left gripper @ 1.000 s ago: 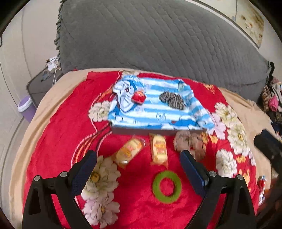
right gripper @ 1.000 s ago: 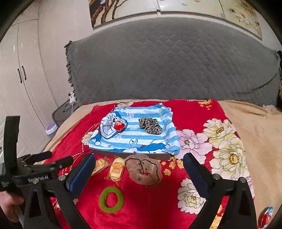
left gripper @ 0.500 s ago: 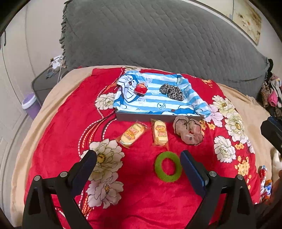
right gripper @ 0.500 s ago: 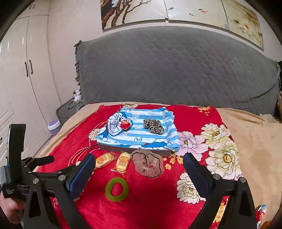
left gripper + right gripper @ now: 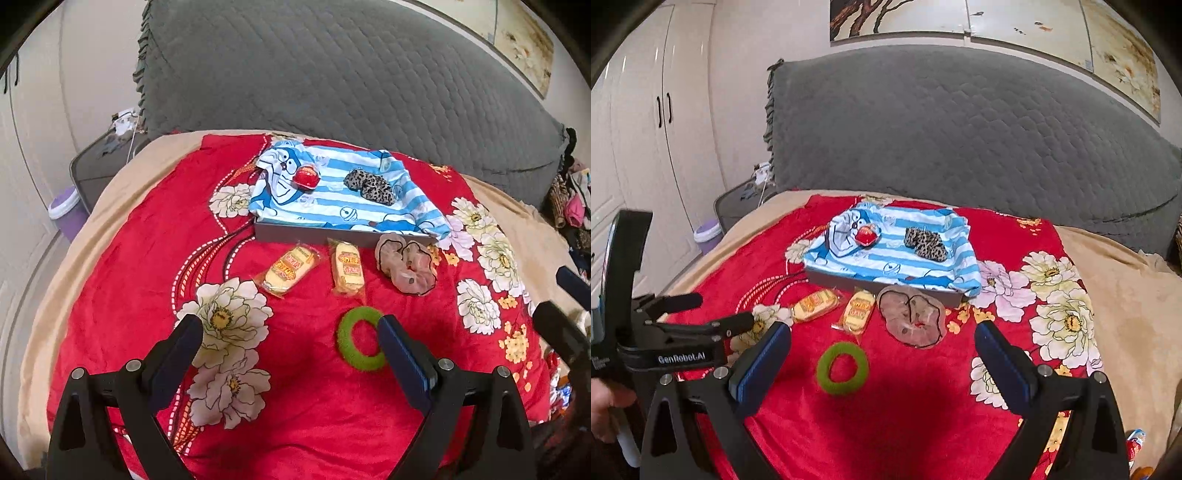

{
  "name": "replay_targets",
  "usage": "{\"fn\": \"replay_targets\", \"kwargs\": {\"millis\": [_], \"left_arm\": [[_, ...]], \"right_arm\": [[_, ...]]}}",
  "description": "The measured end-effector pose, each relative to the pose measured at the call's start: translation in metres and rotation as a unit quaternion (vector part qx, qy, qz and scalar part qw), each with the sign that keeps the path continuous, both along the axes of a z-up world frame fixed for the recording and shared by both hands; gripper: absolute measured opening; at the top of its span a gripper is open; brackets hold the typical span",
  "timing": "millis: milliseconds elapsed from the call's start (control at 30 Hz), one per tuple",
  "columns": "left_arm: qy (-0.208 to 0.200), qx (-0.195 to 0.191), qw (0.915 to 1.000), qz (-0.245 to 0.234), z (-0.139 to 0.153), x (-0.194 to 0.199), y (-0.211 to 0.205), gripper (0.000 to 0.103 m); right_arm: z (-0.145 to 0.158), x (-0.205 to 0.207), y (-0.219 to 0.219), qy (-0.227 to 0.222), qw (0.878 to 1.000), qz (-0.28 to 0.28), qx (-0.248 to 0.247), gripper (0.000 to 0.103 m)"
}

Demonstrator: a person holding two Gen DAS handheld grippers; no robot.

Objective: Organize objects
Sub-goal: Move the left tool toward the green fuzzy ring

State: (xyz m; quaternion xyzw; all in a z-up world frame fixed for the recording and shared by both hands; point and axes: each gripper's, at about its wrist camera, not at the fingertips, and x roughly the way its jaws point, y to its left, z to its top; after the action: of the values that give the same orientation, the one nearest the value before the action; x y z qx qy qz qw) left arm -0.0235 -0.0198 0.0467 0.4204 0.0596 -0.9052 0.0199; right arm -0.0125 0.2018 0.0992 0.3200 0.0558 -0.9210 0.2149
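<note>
Left wrist view shows both the left gripper (image 5: pixel 290 341) and right gripper (image 5: pixel 882 349) wide open, empty, above the green ring (image 5: pixel 359 338).

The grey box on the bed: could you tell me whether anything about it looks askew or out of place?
The striped cartoon cloth sits skewed on the grey box: its right corner spills over the front edge while the front wall stays bare. A red item and a leopard scrunchie rest on the cloth. Nothing looks spilled or damaged.
</note>
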Motion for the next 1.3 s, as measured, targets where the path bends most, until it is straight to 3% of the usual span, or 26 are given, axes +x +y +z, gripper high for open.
{"fn": "replay_targets", "kwargs": {"millis": [1300], "left_arm": [[-0.03,-0.006,0.9994,-0.018,-0.062,-0.03,0.012,0.095]], "right_arm": [[-0.064,-0.031,-0.007,-0.058,0.998,-0.002,0.031,0.1]]}}
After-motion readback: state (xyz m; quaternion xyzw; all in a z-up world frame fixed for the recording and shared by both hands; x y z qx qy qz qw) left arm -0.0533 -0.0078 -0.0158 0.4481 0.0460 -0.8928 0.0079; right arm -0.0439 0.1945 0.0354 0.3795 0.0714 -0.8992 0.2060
